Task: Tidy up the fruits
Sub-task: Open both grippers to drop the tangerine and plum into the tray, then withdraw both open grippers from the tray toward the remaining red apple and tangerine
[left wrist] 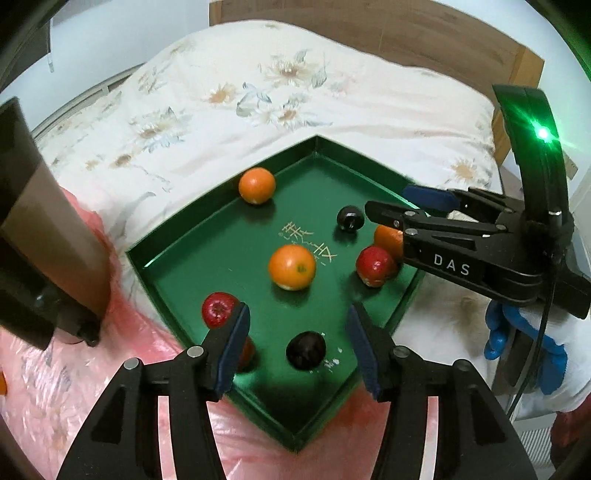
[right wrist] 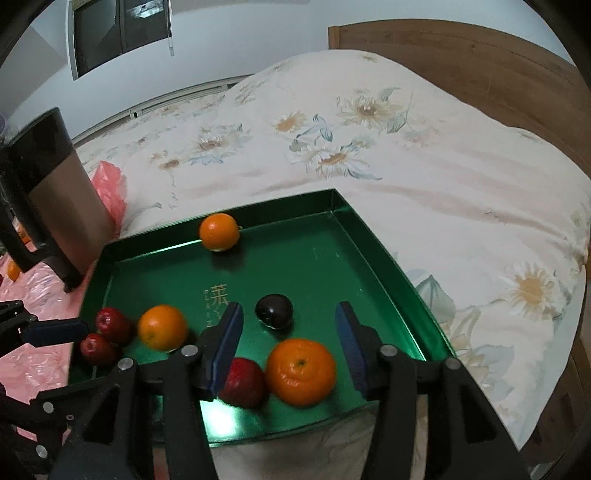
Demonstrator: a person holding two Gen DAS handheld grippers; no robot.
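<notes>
A green tray lies on the bed and holds several fruits. In the left wrist view my left gripper stands open over its near corner, with a dark plum lying free on the tray floor between the fingers. A red apple sits just past the left finger. An orange rests mid-tray. My right gripper is open too. Below it lies an orange, touched by neither pad, with a red apple beside it and another plum ahead.
A further orange rests against the tray's far wall. A dark metallic bin stands left of the tray on pink plastic sheeting. The floral duvet and wooden headboard lie beyond. A gloved hand holds the right gripper.
</notes>
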